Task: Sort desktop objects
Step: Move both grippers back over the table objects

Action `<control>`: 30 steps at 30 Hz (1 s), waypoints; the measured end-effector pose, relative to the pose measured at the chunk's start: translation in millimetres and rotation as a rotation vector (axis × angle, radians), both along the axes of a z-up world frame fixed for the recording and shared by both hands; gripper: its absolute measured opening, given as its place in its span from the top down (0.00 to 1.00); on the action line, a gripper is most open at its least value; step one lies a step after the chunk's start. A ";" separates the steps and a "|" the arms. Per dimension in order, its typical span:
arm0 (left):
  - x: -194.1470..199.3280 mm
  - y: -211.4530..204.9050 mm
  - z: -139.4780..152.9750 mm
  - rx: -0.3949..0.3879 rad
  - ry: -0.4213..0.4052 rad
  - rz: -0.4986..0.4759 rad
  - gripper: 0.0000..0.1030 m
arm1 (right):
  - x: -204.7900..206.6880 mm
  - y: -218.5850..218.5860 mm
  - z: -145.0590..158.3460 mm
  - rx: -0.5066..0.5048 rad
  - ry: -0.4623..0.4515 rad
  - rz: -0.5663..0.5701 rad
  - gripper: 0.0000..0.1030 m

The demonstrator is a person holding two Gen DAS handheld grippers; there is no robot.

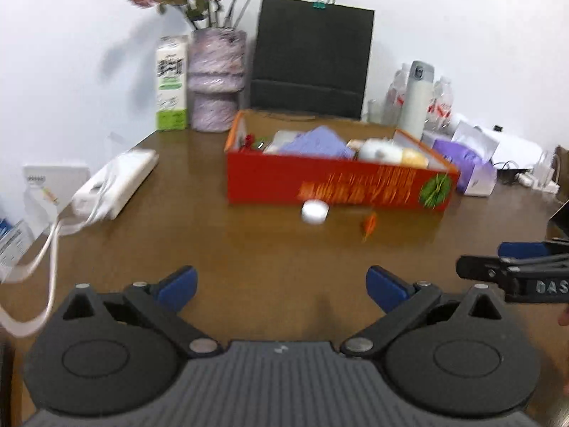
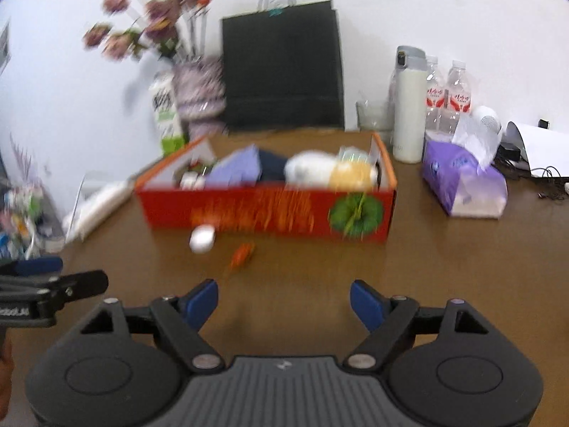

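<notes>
A red cardboard box (image 1: 320,185) (image 2: 249,210) stands on the brown table and holds several items, among them purple paper and a white and yellow soft object. A small white round container (image 1: 314,211) (image 2: 201,237) and a small orange item (image 1: 369,224) (image 2: 242,254) lie on the table just in front of the box. My left gripper (image 1: 281,286) is open and empty, well short of them. My right gripper (image 2: 284,302) is open and empty, with the orange item ahead and to its left.
A black paper bag (image 1: 309,60), a vase of flowers (image 1: 217,82) and a carton (image 1: 171,83) stand at the back. A white flask (image 2: 409,106), water bottles (image 2: 448,96) and a purple tissue pack (image 2: 462,181) are to the right. A white folded item (image 1: 113,185) lies at the left.
</notes>
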State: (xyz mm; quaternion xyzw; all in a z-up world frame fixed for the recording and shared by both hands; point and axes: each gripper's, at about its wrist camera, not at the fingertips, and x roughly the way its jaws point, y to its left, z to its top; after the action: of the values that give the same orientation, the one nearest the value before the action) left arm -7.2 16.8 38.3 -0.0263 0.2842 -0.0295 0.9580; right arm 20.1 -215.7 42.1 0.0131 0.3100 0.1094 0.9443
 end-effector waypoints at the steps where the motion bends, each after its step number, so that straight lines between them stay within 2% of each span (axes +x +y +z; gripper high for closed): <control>1: -8.3 0.9 -5.1 -0.004 0.001 -0.001 0.00 | -9.3 1.9 -5.5 -0.001 0.004 0.010 0.21; 4: -28.7 2.5 -11.3 -0.020 -0.002 0.011 0.00 | -40.1 4.2 -21.2 -0.005 0.007 0.023 0.21; 7: -40.9 0.3 -14.1 0.008 0.006 -0.015 0.00 | -65.7 7.6 -32.3 -0.030 0.004 0.035 0.19; 8: -43.5 -0.1 -14.3 0.017 0.006 -0.021 0.00 | -72.9 7.2 -31.6 -0.025 0.000 0.043 0.20; 11: -53.1 -1.8 -17.9 0.012 -0.011 -0.033 0.00 | -91.2 5.0 -28.6 -0.010 -0.041 0.087 0.09; 14: -51.5 -3.5 -24.0 0.016 0.015 -0.025 0.00 | -99.7 4.1 -29.5 0.012 -0.073 0.076 0.09; 22: -44.6 -5.4 -26.6 0.006 0.047 -0.026 0.00 | -93.6 -0.3 -29.6 0.039 -0.073 0.046 0.10; 26: -36.2 -5.7 -20.1 0.025 0.027 -0.024 0.00 | -81.1 8.9 -31.6 0.007 -0.015 0.058 0.16; 30: -13.8 -6.4 -9.6 0.028 0.005 -0.085 0.00 | -54.7 21.2 -29.5 -0.019 0.011 0.078 0.22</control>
State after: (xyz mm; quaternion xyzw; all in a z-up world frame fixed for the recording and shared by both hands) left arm -21.0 10.4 28.7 -0.0007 0.2877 -0.0661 0.9554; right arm -34.6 -194.5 12.7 -0.0073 0.3165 0.1433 0.9377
